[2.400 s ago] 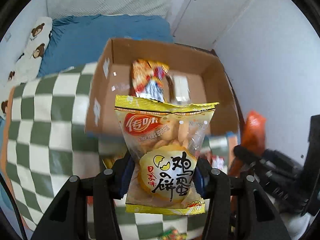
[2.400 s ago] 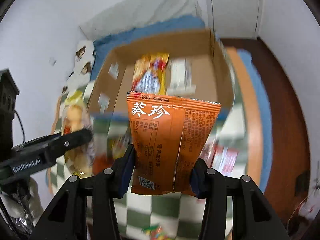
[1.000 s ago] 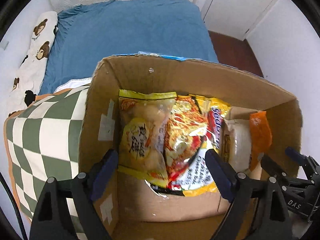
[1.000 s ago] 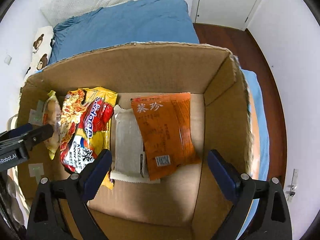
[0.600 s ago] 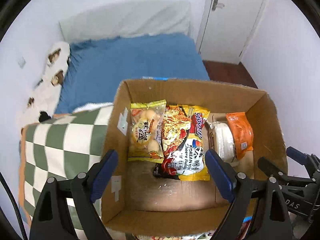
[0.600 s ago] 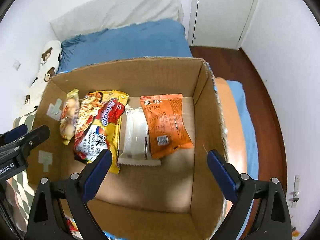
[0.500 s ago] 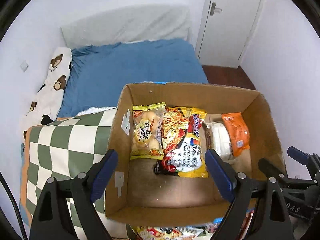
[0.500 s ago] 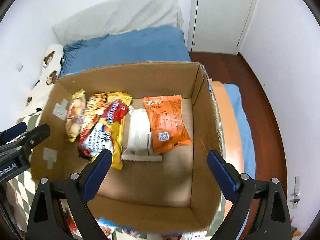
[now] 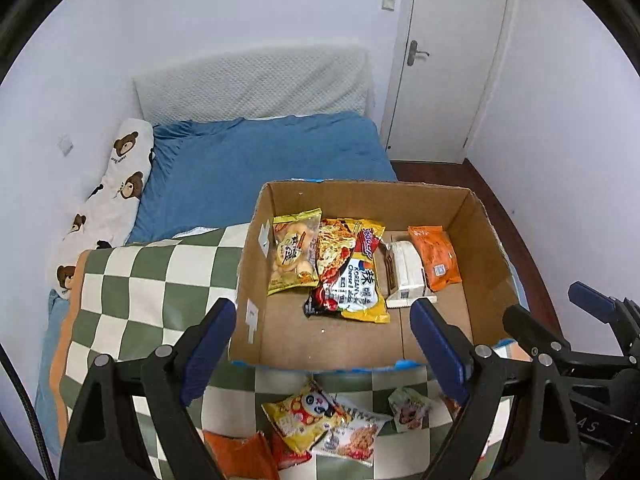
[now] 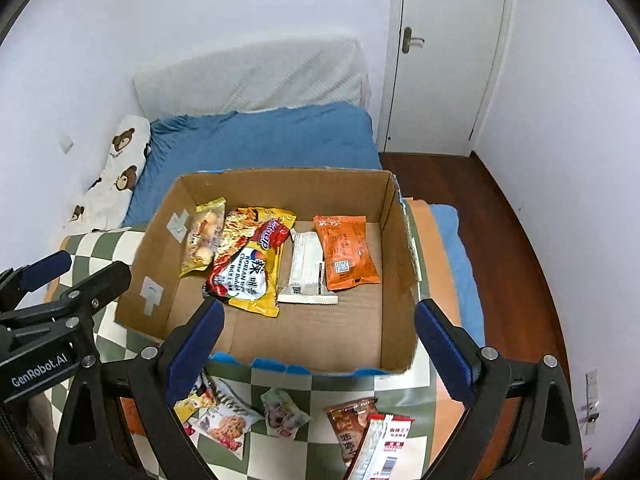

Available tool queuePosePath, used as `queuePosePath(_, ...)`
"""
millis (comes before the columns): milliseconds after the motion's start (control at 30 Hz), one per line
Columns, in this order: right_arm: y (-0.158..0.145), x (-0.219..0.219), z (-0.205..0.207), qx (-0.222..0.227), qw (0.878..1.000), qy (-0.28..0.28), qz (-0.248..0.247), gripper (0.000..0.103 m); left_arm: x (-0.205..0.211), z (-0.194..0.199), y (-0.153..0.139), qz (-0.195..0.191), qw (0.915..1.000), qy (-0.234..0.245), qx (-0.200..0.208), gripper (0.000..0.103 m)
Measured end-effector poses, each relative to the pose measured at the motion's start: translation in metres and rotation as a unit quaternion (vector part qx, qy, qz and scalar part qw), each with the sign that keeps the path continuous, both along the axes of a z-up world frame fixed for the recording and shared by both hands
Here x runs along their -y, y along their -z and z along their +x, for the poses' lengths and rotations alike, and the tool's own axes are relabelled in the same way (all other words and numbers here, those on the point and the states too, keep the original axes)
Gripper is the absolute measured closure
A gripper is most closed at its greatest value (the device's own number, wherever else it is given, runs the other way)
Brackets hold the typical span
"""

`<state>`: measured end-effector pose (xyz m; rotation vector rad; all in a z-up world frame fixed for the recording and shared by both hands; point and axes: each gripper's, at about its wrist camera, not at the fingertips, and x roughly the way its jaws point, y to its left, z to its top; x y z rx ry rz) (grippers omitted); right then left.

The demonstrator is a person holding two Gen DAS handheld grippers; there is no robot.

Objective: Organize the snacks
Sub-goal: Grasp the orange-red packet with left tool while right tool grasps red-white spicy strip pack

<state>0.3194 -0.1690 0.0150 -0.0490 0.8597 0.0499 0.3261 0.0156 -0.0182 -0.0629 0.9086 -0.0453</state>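
Note:
A cardboard box stands on a green checked cloth. In it lie a yellow biscuit bag, a noodle pack, a white packet and an orange packet. My left gripper and right gripper are both open and empty, held above the box's near edge. Loose snacks lie in front of the box: a yellow panda bag, a brown packet and several small packs.
The checked cloth covers a surface beside a bed with a blue sheet and a bear pillow. A white door and a dark wood floor are at the right.
Both grippers let go of their packets in the box, the yellow biscuit bag at left and the orange packet at right. Both then pulled back and up, bringing the loose snacks into view.

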Motion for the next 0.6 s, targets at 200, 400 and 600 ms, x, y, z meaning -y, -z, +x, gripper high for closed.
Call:
queuePosePath(200,-0.015,0.0,-0.031,0.01,1.0,0.0,0.018,0.005,-0.007,-0.028,-0.009,-0.013,0.9999,-0.004,0.003,0.014)
queuePosePath(400,0.012,0.015,-0.06,-0.038,0.998,0.02,0.054,0.005,-0.028,-0.06,0.024,-0.015,0.9989,-0.015,-0.041,0.014)
queuePosePath(600,0.1,0.05,-0.08,-0.143,0.983,0.077,0.088,0.005,-0.066,-0.084,0.106,0.02,0.9898,-0.032,-0.137,0.014)
